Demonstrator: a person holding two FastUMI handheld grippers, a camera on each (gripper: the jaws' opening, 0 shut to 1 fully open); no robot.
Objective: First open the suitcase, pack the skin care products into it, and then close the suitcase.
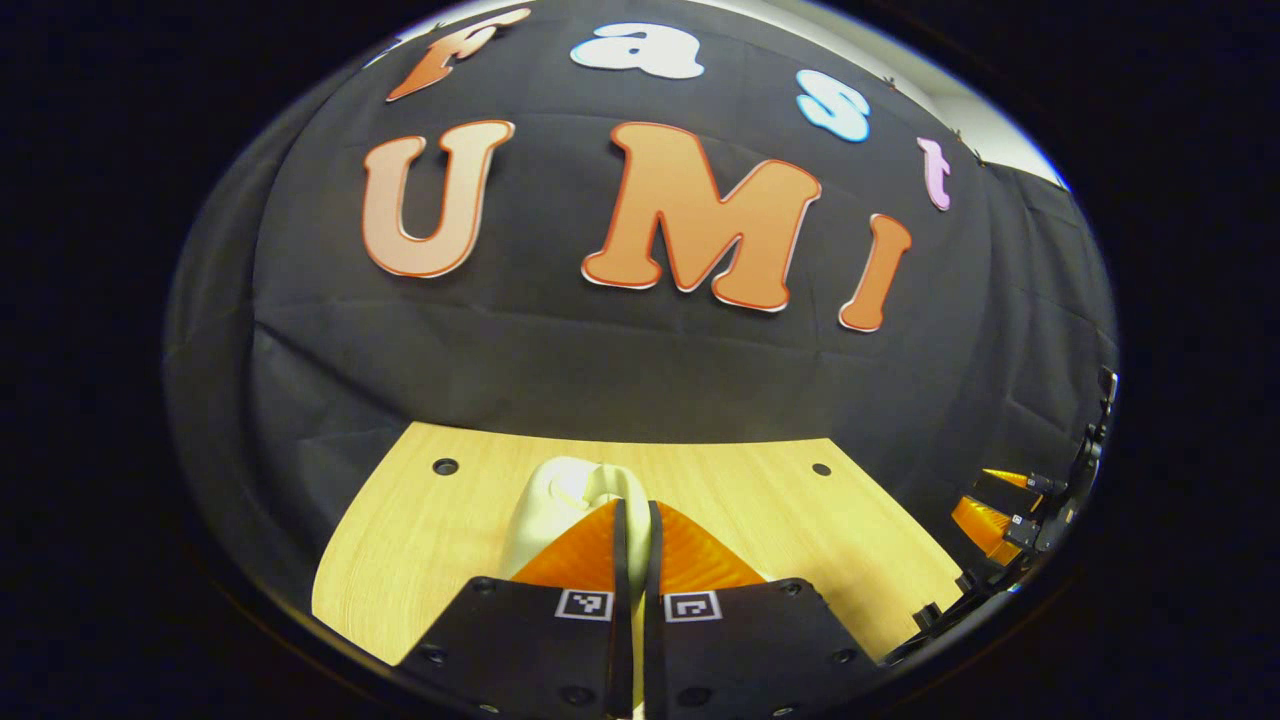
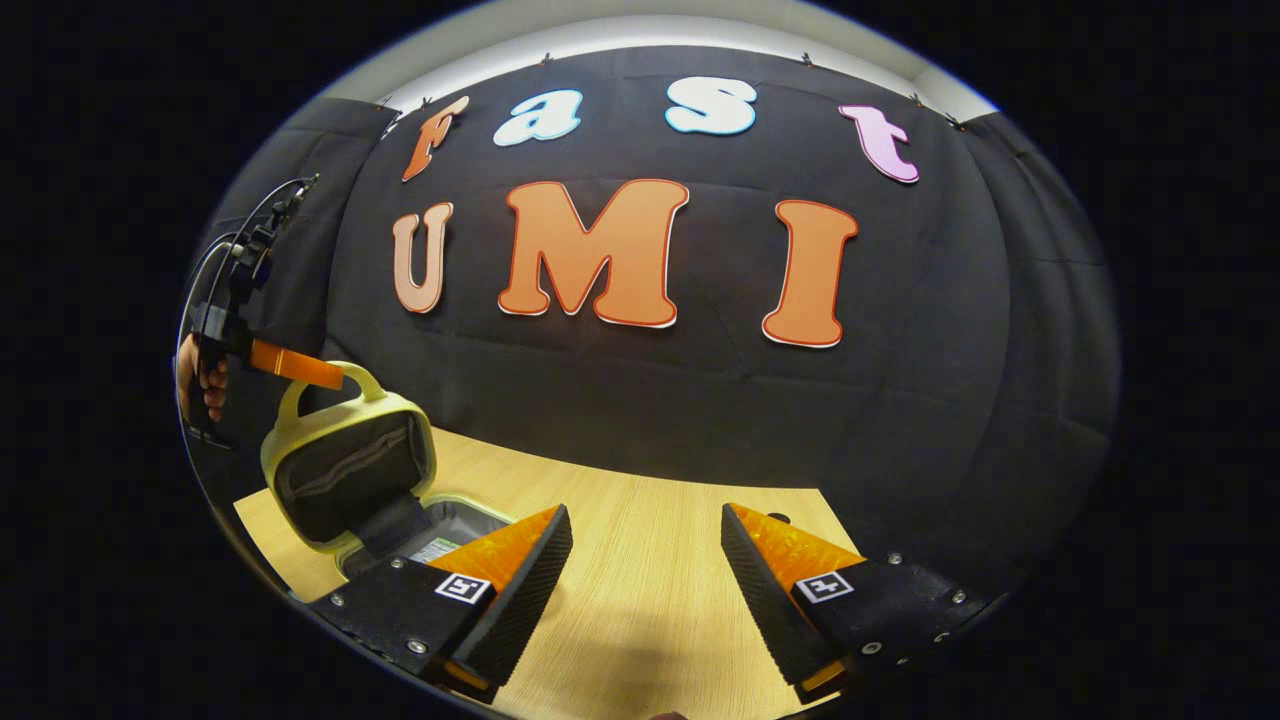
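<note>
On the wooden table (image 2: pixel 640 560), toward its left side in the right gripper view, a small pale yellow suitcase (image 2: pixel 345 470) is sitting open. Lid is standing upright, dark lining facing the camera, handle (image 2: pixel 335 385) on top. Something with a label is lying in the base (image 2: pixel 440 535); cannot tell what it is.

Left gripper (image 2: pixel 300 365), seen far off in the right gripper view, is reaching to the handle at the top of the lid, a hand (image 2: pixel 200 380) gripping its body. In the left gripper view its fingers (image 1: pixel 610 560) are lying nearly together, a thin gap between them, with the pale handle (image 1: pixel 575 495) just past the tips. Cannot tell whether they are pinching it or only touching.

Right gripper (image 2: pixel 645 560) is hovering over bare tabletop to the right of the suitcase, fingers wide apart, holding nothing. Its edge is showing at the far right of the left gripper view.
</note>
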